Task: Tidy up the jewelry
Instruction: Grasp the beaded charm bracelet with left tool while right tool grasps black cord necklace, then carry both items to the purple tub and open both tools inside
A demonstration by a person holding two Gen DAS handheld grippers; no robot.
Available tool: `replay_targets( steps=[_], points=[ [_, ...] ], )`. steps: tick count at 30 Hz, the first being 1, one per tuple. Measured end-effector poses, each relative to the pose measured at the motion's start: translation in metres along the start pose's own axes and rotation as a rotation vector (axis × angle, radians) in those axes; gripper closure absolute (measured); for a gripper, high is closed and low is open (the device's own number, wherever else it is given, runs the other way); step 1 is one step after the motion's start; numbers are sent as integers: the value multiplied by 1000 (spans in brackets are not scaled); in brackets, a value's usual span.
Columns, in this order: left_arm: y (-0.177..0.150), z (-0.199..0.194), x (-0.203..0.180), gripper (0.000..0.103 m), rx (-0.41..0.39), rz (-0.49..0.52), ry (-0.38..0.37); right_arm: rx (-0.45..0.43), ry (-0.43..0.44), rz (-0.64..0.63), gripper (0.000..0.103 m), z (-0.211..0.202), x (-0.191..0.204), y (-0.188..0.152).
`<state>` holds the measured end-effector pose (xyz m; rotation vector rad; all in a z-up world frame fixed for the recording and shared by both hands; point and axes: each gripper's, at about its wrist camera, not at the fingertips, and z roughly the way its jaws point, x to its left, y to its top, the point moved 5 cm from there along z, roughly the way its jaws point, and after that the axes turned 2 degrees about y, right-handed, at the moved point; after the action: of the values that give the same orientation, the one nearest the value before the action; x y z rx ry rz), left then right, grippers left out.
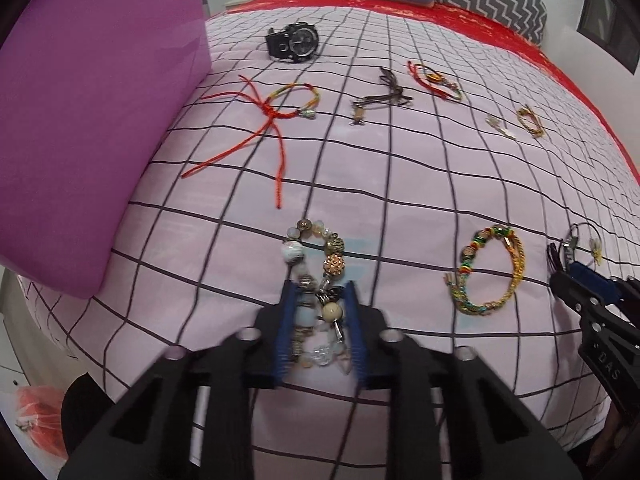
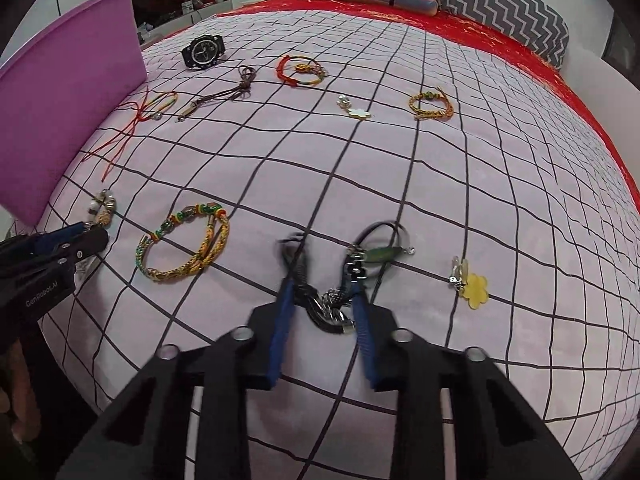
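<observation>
Two grippers are down on the pink checked bedspread (image 1: 400, 184), each with jewelry between its blue pads.

Left wrist view: the left gripper (image 1: 318, 300) has its jaws pinched in on the chunky beaded bracelet (image 1: 316, 264), pads right up against the beads, so it's gripping that. Half the bracelet sticks out ahead on the cover. Off to the left sits the purple bin (image 1: 92, 120), only its outer wall visible, so I can't tell what's in it. Near it lie a black watch (image 1: 294, 42) and a red cord bracelet (image 1: 272, 120). A green-and-gold woven bracelet (image 1: 490, 272) is to the right, and the right gripper (image 1: 560, 276) pokes in at the edge.

Right wrist view: the right gripper (image 2: 324, 292) is clamped on a black cord bracelet (image 2: 324, 304) with silver links. A yellow flower charm (image 2: 474, 286) lies just right of it. The purple bin (image 2: 76, 100) is far left, inside still hidden.
</observation>
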<state>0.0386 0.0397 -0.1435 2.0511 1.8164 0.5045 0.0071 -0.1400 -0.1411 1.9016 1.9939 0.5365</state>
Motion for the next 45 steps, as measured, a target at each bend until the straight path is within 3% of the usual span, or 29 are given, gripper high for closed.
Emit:
replay_targets(
  steps=[1, 11, 26, 37, 45],
  points=[
    [0, 0, -1, 91, 1, 1, -8, 1, 1, 1, 90, 0, 1, 0],
    [5, -7, 3, 91, 50, -49, -110, 3, 79, 94, 93, -13, -9, 0],
    [33, -58, 4, 91, -57, -55, -166, -80, 131, 119, 93, -63, -2, 29],
    [80, -121, 29, 91, -179, -85, -181, -189, 210, 54, 93, -110, 35, 84],
    [114, -158, 74, 91, -247, -145, -140, -274, 315, -40, 93, -138, 94, 141]
  ],
)
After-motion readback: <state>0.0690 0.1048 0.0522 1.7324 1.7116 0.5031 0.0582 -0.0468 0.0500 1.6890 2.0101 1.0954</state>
